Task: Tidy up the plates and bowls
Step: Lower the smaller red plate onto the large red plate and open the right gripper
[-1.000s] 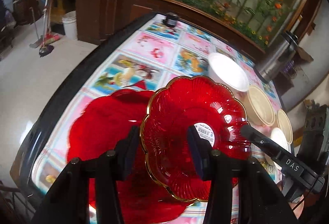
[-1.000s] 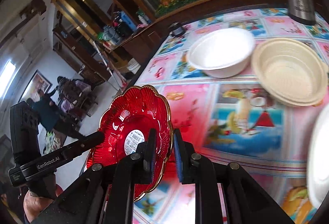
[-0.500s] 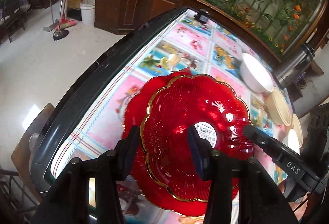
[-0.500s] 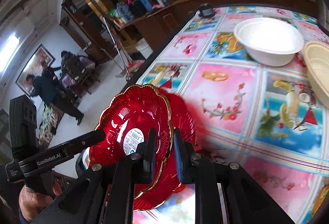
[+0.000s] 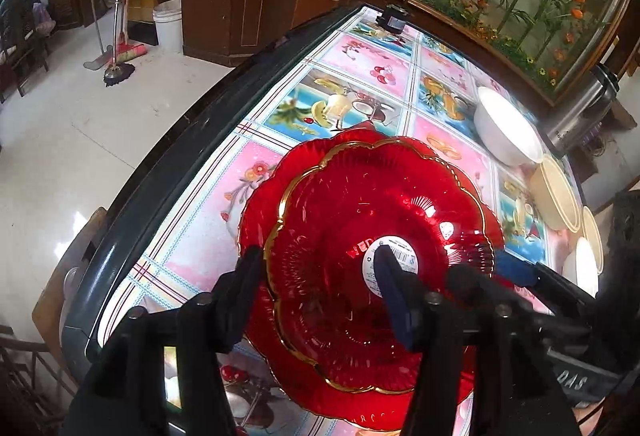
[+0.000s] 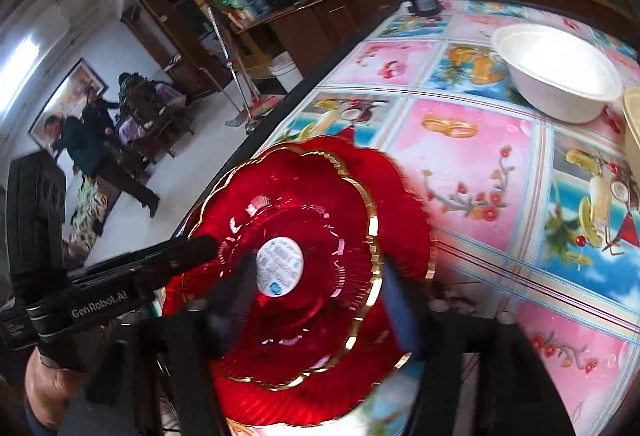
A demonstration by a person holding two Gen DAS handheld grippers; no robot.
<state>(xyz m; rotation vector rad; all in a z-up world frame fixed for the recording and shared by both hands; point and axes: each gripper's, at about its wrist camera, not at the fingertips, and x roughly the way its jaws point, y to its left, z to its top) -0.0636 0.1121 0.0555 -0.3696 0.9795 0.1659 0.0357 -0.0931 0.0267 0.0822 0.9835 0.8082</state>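
A red glass plate with a gold scalloped rim (image 5: 376,236) (image 6: 296,248) lies on top of a larger red plate (image 5: 260,204) (image 6: 404,212) near the table's left edge. My left gripper (image 5: 320,276) is open, its fingers either side of the top plate's near rim. My right gripper (image 6: 320,300) is open, its fingers standing apart around the plate's right rim; it shows in the left wrist view (image 5: 516,272). A white bowl (image 5: 508,132) (image 6: 560,72) and cream bowls (image 5: 556,192) stand further right.
The table (image 5: 360,84) has a flowered cloth and a dark edge (image 5: 168,164) on the left, with floor below. A small black device (image 5: 394,18) sits at the far end. A steel flask (image 5: 580,112) stands behind the bowls. People stand in the room (image 6: 100,140).
The top red plate came down and left onto the larger red plate. My right gripper's fingers, shut on its rim before, now stand apart. My left gripper stayed open.
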